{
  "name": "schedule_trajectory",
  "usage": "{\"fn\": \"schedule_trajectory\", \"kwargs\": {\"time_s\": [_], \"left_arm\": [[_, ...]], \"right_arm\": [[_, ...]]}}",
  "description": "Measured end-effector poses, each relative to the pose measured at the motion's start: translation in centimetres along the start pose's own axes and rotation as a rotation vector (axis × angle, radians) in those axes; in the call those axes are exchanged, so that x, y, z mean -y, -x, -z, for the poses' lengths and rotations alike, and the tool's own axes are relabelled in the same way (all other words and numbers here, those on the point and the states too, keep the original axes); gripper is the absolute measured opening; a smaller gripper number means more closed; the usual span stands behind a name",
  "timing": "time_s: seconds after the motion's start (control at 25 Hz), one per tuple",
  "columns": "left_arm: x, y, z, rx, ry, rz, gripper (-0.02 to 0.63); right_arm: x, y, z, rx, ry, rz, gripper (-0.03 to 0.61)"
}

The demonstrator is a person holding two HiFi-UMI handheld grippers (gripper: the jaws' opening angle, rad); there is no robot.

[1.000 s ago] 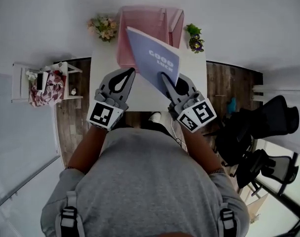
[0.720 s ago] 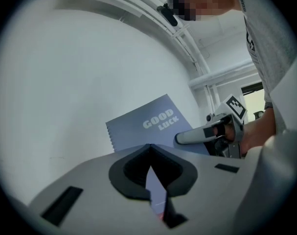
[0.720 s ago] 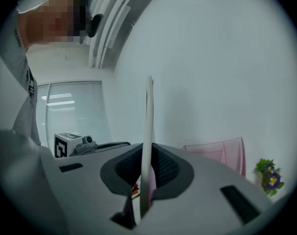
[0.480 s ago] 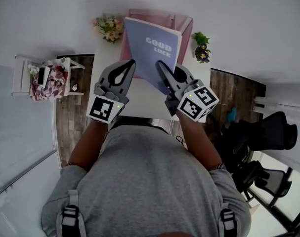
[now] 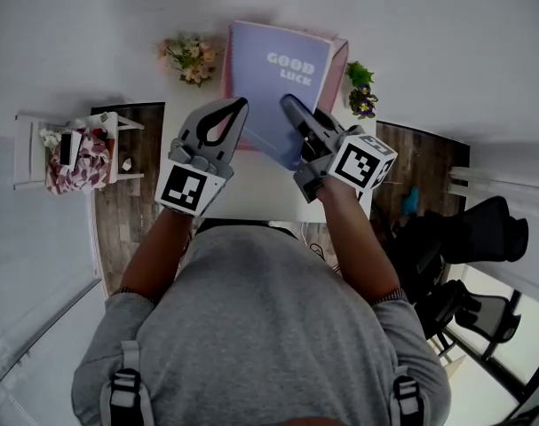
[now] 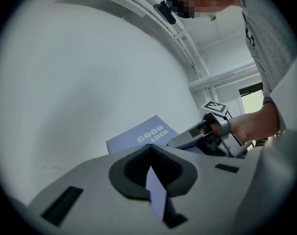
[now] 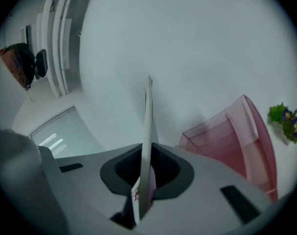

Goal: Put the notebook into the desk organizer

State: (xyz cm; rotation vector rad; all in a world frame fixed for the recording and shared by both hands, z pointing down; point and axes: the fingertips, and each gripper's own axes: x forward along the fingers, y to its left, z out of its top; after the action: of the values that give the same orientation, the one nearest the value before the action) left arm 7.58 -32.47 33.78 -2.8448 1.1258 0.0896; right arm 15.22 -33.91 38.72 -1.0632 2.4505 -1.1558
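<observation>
A lavender notebook point(image 5: 282, 78) printed "GOOD LUCK" is held up over the pink desk organizer point(image 5: 339, 56) at the back of the white desk point(image 5: 260, 185), hiding most of it. My right gripper point(image 5: 288, 105) is shut on the notebook's near lower edge. In the right gripper view the notebook point(image 7: 148, 121) stands edge-on between the jaws of the right gripper point(image 7: 146, 180), with the organizer point(image 7: 236, 136) just to its right. My left gripper point(image 5: 241, 104) is shut and holds nothing, close beside the notebook's left edge. The left gripper view shows the left gripper point(image 6: 150, 165) and the notebook point(image 6: 143, 136) beyond it.
A bunch of flowers point(image 5: 187, 58) stands left of the organizer and a small potted plant point(image 5: 361, 87) right of it. A white side shelf point(image 5: 74, 149) is on the floor at left, and black office chairs point(image 5: 464, 238) at right. A wall rises behind the desk.
The right gripper has carried the notebook forward and up, so it now covers the organizer. The left gripper has moved forward with it, still shut and empty.
</observation>
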Motion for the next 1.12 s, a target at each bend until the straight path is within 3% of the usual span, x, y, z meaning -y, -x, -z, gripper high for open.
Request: {"fn": "schedule_trajectory", "kwargs": {"time_s": [0.28,0.64,0.84,0.96,1.12], "left_arm": [[-1.7,-0.5,1.5,-0.026,0.046,0.008,0.018],[-3.7,-0.1,3.6,-0.08,0.088,-0.006,0.018],[-4.0,-0.4,3.1,-0.045,0.077,-0.005,0.018],[-3.9,-0.4,3.1,-0.042,0.079,-0.006,0.018],[-4.0,-0.2,3.4,-0.055,0.066,-0.003,0.018]], "right_arm": [[2.3,-2.0,0.9,-0.112,-0.152,-0.008,0.04],[6.4,-4.0,1.0,-0.112,-0.331,0.016,0.041],[7.8,-4.9,1.0,-0.139,-0.265,0.071,0.041],[9.1,-4.8,1.4,-0.174,-0.198,0.167,0.041],[10.4,-5.1,1.6,-0.2,-0.133,0.227,0.04]]}}
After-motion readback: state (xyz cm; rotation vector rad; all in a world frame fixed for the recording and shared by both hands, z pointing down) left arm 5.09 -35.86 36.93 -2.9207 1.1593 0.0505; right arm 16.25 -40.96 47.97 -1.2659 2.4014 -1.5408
